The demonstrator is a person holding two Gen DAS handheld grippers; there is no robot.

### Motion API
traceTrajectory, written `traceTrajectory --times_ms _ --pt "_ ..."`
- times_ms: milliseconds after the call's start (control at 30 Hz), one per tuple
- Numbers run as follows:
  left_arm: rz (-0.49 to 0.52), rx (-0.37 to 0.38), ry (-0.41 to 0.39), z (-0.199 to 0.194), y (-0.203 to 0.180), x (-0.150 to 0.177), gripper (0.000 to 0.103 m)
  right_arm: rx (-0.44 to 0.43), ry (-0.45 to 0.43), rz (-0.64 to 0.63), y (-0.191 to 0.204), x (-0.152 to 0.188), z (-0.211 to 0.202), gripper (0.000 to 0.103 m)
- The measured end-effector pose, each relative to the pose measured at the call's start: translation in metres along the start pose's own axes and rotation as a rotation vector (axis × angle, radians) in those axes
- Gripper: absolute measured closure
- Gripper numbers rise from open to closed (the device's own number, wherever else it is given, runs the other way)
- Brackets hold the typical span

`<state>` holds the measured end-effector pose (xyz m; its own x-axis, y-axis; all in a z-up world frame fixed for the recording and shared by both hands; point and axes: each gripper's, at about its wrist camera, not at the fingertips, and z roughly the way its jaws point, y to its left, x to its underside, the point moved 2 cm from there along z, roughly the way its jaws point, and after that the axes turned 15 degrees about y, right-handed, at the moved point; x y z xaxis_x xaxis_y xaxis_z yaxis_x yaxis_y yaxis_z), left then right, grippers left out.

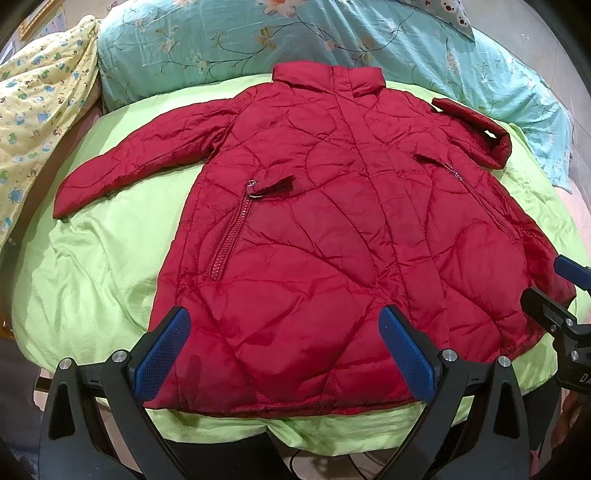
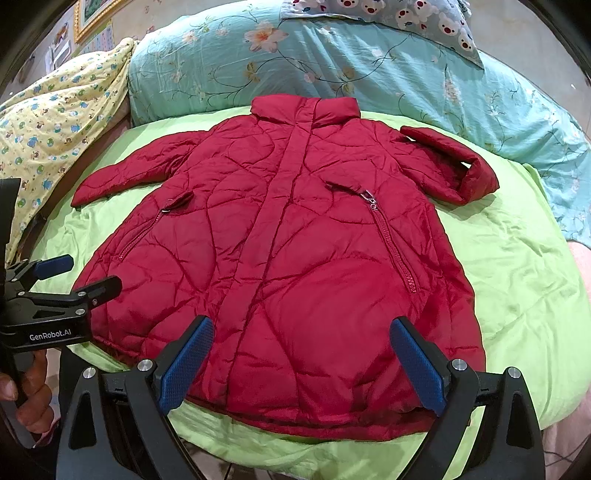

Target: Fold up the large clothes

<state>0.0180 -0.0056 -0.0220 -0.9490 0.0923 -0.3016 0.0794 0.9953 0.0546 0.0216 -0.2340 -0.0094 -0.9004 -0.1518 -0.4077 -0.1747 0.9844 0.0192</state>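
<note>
I count one red quilted jacket (image 1: pixel 332 221), lying flat and front-up on the green sheet (image 1: pixel 92 277), collar at the far end and hem nearest me. It has two zipped pockets, one on each side. Its left sleeve (image 1: pixel 140 147) lies stretched out; the right sleeve (image 2: pixel 450 166) is folded back on itself. I have two grippers: the left gripper (image 1: pixel 284 354) and the right gripper (image 2: pixel 303 365) both hover wide open above the hem, gripping nothing. Beyond the collar lies a teal floral quilt (image 2: pixel 369 66), at far left a yellow cartoon-print blanket (image 1: pixel 40 96). A framed picture (image 2: pixel 92 14) hangs on the far wall.
</note>
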Motion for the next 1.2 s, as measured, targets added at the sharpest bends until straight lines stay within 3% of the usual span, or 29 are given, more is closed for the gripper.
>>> traceTrajectory --times_ms 333,633,867,1200 --pt "0.002 0.011 -0.004 0.004 -0.002 -0.005 0.001 -0.018 -0.004 0.011 -0.005 -0.009 0.006 0.006" --pt "-0.023 0.082 0.034 0.011 0.003 -0.015 0.001 -0.037 -0.015 0.032 -0.019 -0.020 0.010 0.006" --pt "-0.022 0.039 0.033 0.018 0.009 -0.029 0.001 -0.035 -0.023 0.073 -0.042 -0.035 0.017 0.006" --pt "-0.034 0.043 0.018 0.025 0.014 -0.060 0.001 0.008 -0.060 0.133 -0.091 -0.070 0.019 0.006"
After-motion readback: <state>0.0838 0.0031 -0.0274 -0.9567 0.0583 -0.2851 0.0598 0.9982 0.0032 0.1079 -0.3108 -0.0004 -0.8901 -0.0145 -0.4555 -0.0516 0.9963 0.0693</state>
